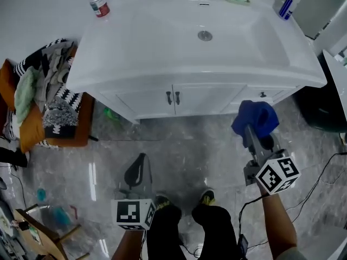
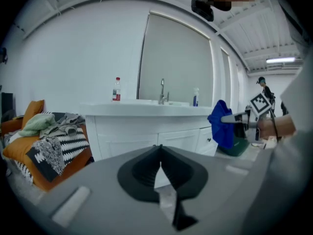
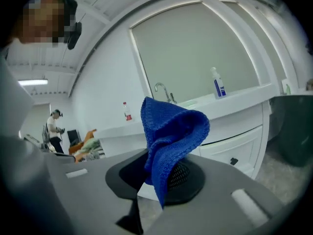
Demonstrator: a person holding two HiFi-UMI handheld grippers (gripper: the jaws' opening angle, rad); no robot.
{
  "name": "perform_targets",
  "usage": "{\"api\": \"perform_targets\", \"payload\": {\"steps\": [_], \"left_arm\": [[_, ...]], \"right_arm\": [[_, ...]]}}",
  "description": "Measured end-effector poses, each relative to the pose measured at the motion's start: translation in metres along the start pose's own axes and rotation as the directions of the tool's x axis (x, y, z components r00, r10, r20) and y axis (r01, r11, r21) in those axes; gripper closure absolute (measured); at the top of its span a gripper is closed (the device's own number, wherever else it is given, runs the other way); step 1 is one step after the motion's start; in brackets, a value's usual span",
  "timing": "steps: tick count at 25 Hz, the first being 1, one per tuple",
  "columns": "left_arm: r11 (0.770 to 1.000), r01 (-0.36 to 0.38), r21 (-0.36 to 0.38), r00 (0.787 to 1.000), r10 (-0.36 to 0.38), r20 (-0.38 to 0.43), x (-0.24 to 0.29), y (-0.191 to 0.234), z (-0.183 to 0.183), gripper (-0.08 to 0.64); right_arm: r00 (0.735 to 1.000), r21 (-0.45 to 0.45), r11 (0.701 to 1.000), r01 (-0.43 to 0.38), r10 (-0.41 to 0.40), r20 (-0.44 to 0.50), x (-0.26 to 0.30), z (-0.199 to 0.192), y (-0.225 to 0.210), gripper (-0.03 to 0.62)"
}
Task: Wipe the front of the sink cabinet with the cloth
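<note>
Right gripper [image 3: 164,173] clamps the blue knitted cloth [image 3: 171,131] near the white sink cabinet [image 1: 195,99] — wiping seemingly unstarted — left gripper [image 2: 159,151] closed, empty.

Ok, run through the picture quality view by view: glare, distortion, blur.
Head view: bright streaks of glare on the glossy floor, and the white sink top is nearly washed out. Left gripper view: strong fisheye, dark corners, the left gripper soft up close. Right gripper view: the same curving of straight lines; the cloth is sharp enough to show its knit.
</note>
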State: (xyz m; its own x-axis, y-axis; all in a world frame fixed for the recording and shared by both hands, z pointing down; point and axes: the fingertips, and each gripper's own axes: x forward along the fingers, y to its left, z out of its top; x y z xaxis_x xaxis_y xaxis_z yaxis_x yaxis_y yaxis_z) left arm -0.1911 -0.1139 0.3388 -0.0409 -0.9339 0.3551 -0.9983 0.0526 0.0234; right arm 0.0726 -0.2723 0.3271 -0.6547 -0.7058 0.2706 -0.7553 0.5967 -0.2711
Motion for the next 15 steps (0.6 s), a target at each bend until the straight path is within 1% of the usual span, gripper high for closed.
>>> {"api": "perform_targets", "payload": {"steps": [2, 4, 6, 9, 11, 13, 15], "left_arm": [[1.000, -0.015, -0.010, 1.000, 0.016, 0.008, 0.026, 0.006, -0.038, 0.548], [0.999, -0.032, -0.019, 0.999, 0.032, 0.030, 0.048, 0.013, -0.070, 0.548], [0.999, -0.044, -0.031, 0.996, 0.047, 0.076, 0.070, 0.023, -0.096, 0.548], [0.995, -0.047, -0.089, 0.985, 0.061, 0.159, 0.103, 0.040, -0.125, 0.549], [0.993, -0.039, -0.110, 0.982, 0.058, 0.180, 0.122, 0.045, -0.151, 0.549], [0.993, -0.045, -0.106, 0.980, 0.065, 0.188, 0.140, 0.047, -0.180, 0.549], [0.994, -0.065, -0.084, 0.977, 0.081, 0.198, 0.158, 0.050, -0.205, 0.549]], "right_arm": [[1.000, -0.058, 0.998, 0.008, -0.007, 0.012, 0.019, -0.024, -0.013, 0.525], [1.000, -0.070, 0.997, -0.021, 0.022, 0.018, 0.038, -0.048, -0.021, 0.528], [0.999, -0.078, 0.996, -0.047, 0.049, 0.024, 0.058, -0.069, -0.033, 0.528], [0.996, -0.085, 0.995, -0.055, 0.060, 0.060, 0.091, -0.085, -0.054, 0.528], [0.995, -0.106, 0.993, -0.044, 0.053, 0.089, 0.109, -0.094, -0.067, 0.528], [0.992, -0.129, 0.991, -0.028, 0.043, 0.116, 0.124, -0.103, -0.080, 0.528], [0.988, -0.138, 0.990, -0.004, 0.026, 0.155, 0.135, -0.109, -0.093, 0.527]]}}
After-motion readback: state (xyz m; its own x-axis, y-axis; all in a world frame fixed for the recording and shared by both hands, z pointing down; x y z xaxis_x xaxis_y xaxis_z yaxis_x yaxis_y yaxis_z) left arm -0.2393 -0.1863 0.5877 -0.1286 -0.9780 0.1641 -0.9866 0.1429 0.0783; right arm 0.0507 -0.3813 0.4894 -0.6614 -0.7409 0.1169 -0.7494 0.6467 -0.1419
